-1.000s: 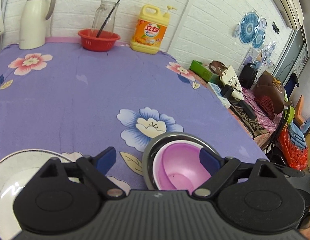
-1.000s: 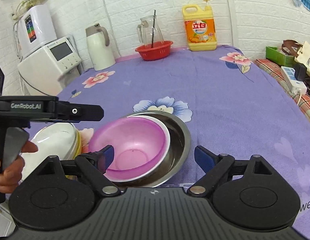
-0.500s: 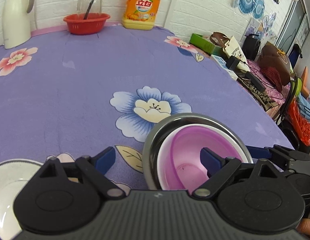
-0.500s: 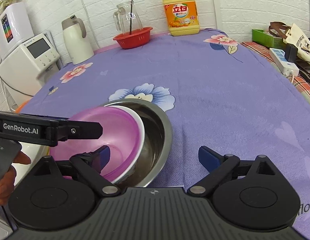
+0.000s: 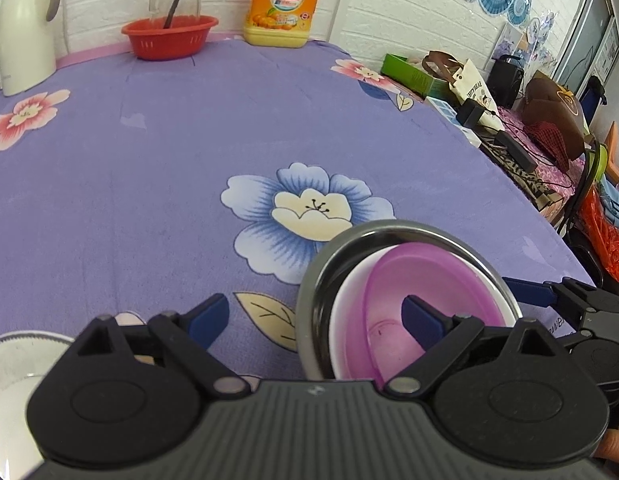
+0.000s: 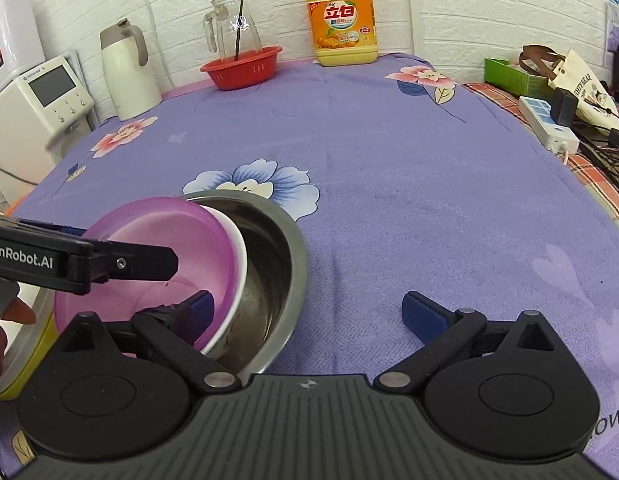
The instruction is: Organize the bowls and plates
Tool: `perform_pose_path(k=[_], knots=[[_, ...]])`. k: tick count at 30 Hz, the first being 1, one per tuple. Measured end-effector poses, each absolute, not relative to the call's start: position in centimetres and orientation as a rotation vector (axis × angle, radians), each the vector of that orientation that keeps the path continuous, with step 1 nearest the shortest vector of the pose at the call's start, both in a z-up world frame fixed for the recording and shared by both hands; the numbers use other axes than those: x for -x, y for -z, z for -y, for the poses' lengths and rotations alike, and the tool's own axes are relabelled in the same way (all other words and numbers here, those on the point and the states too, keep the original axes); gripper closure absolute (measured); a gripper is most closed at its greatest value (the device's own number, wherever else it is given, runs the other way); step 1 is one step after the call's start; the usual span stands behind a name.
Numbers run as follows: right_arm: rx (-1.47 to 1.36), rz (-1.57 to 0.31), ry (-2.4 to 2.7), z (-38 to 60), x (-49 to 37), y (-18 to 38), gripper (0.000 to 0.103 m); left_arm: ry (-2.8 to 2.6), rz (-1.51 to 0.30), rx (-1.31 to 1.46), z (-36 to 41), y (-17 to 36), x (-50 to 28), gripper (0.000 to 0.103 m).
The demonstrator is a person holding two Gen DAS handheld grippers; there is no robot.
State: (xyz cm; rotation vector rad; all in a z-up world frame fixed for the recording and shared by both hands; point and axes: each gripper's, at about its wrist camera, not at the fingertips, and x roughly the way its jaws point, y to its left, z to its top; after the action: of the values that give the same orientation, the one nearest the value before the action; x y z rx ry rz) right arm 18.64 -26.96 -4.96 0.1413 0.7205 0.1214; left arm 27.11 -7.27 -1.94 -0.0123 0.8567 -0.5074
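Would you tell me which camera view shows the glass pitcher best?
The right wrist view: the glass pitcher appears whole, handle and dark stick included, standing in the red basket. The left wrist view cuts off its top.

Words I can read around my table

My left gripper [image 6: 81, 258] carries "GenRobot.AI" in white along its black side, its first letter cut by the picture edge. Behind it, at the wall, the yellow detergent jug [image 6: 341, 24] shows two large Chinese characters, "立白", on its orange label. Right of the jug, a tote bag [image 6: 585, 92] reads partly "…GHTYBEAR". The small print on the white appliance [image 6: 41, 96], left of the jug, is too small to read.
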Motion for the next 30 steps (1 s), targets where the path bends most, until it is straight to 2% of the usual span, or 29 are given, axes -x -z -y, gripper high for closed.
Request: perform_pose_path(k=[15,30], knots=[[-0.154,-0.624,-0.109,26.8,-17.6,5.8,0.0,0.527,-0.892,-0.048,8.6,2.9,-27.4,0.006],[-0.154,-0.722,-0.052,25.4,-18.0,5.0,0.0,0.498,-0.903,-0.064,8.9,3.0,-27.6,0.002]])
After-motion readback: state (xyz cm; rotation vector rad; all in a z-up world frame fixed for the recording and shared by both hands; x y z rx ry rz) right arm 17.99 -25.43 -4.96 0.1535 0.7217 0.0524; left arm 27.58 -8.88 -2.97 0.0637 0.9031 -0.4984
